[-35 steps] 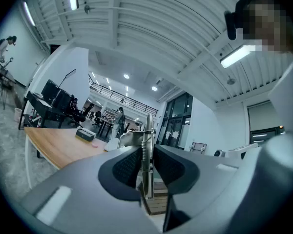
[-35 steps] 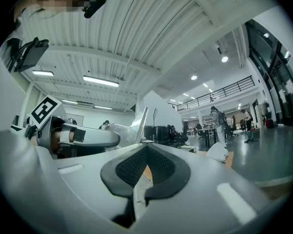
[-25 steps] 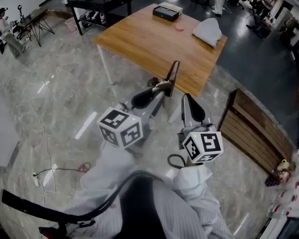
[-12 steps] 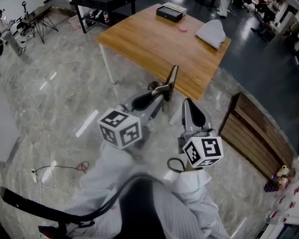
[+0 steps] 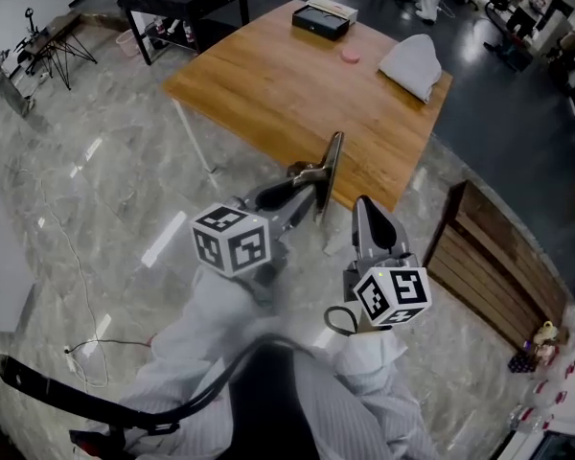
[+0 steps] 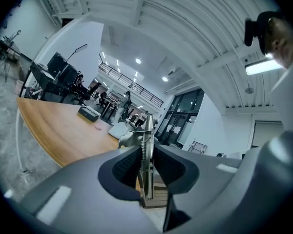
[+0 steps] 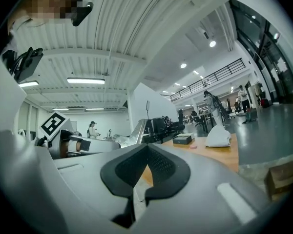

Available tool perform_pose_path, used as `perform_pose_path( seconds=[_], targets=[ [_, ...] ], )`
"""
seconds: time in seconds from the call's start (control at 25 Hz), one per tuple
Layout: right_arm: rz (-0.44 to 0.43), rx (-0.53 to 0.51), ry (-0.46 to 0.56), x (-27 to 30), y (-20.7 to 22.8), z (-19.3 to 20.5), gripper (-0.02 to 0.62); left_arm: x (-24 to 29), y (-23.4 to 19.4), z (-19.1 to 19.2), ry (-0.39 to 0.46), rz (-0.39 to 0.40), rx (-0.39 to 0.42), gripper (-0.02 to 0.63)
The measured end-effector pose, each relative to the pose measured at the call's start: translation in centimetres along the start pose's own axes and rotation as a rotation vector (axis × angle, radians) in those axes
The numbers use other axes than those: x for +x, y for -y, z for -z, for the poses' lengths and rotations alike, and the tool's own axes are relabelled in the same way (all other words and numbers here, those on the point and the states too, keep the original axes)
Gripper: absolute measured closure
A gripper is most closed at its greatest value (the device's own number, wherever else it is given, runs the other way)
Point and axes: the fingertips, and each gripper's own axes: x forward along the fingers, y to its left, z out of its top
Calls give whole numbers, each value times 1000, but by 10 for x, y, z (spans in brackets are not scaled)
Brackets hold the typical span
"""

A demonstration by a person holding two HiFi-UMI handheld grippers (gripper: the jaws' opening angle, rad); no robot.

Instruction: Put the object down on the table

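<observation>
My left gripper (image 5: 305, 186) clamps a thin metal clip (image 5: 333, 159) beside the wooden table (image 5: 287, 75); my right gripper (image 5: 365, 205) is closed and empty.

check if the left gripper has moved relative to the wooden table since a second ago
Yes, slightly. The left gripper, shut on the metal object, has come toward the wooden table, whose near edge now lies closer to it in the head view.
</observation>
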Motion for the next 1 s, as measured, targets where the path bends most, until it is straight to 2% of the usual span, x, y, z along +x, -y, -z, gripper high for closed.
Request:
perform_pose_path(
  seconds=[0.2, 0.4, 0.68, 0.84, 1.0],
  targets=[
    [37, 19, -11, 91, 29, -5, 583, 59, -72, -31, -68, 2, 4, 522],
    [86, 49, -41, 165, 60, 2, 583, 109, -130, -45, -158, 17, -18, 522],
    [119, 92, -121, 220, 116, 29, 583, 180, -188, -31, -271, 29, -96, 522],
    [97, 130, -163, 250, 155, 46, 583, 228, -209, -22, -335, 39, -115, 522],
    [89, 169, -211, 275, 191, 59, 583, 271, -230, -15, -406, 13, -137, 522]
  ],
)
